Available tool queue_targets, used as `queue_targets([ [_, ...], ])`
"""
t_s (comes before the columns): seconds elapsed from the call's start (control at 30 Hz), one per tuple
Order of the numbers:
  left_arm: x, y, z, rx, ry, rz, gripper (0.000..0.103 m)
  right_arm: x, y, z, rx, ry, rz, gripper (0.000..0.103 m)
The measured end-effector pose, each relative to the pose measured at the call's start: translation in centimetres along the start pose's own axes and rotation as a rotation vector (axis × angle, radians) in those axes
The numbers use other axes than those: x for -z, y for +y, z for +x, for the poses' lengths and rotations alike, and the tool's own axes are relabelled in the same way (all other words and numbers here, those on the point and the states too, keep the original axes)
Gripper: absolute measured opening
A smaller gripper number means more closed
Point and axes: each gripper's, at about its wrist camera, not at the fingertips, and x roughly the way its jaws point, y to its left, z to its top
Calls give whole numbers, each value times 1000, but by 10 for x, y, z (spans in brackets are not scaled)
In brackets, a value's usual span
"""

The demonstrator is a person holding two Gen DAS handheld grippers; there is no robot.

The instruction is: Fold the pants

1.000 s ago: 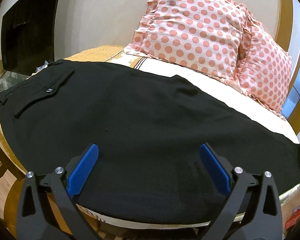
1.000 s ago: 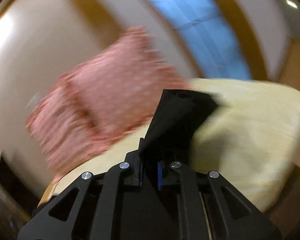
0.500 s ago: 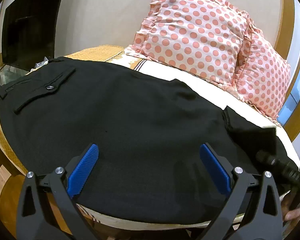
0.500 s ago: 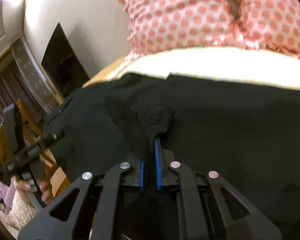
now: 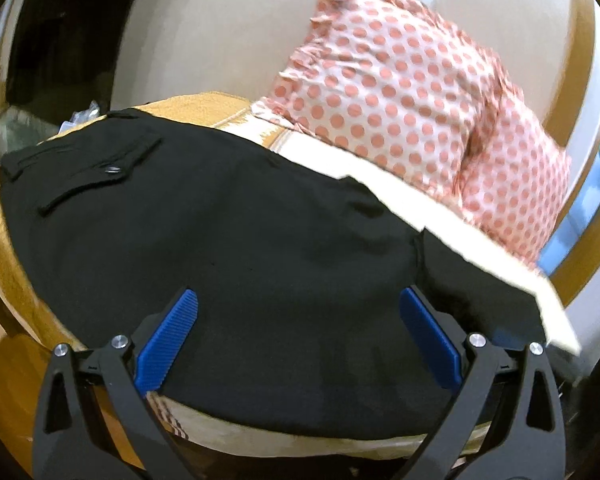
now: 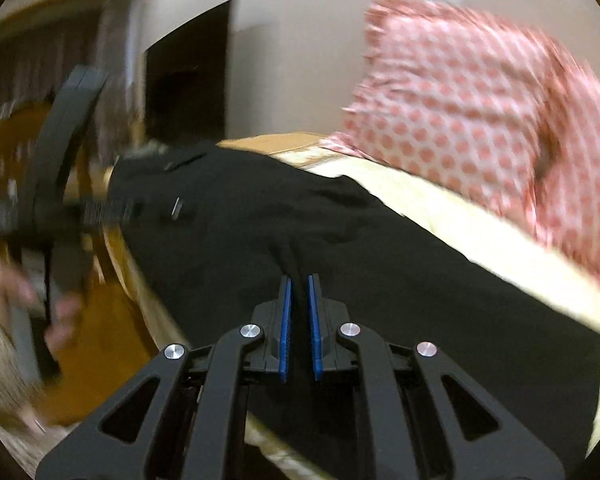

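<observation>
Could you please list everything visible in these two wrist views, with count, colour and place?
pants: one, black, spread across the bed, flapped button pocket at the left end
pillows: two, pink with red dots, leaning on the wall behind the pants
bed: one, cream sheet with orange cover at the left end, under the pants
wall: beige, behind the bed
dark opening: one, black, in the wall at left
left gripper: one, black with blue pads, jaws wide open above the pants' near edge
right gripper: one, black with blue pads, shut on a fold of the pants
hand: one, blurred, at far left of the right view, holding the left gripper
</observation>
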Motion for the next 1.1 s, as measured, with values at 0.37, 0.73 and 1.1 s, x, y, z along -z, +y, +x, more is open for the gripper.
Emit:
queue_targets([
  [0.37,-32,79,-56,-153,-146,-202,101,4,-29,-15,-91,-35,188,15],
  [0.73,-40,144,-42,-96,-41,-447,98,20,-69,10,-122,106,334,41],
  [1.1,-45,135,-28,-22,32,-458,98,23,-59,15,-143,90,296,59],
])
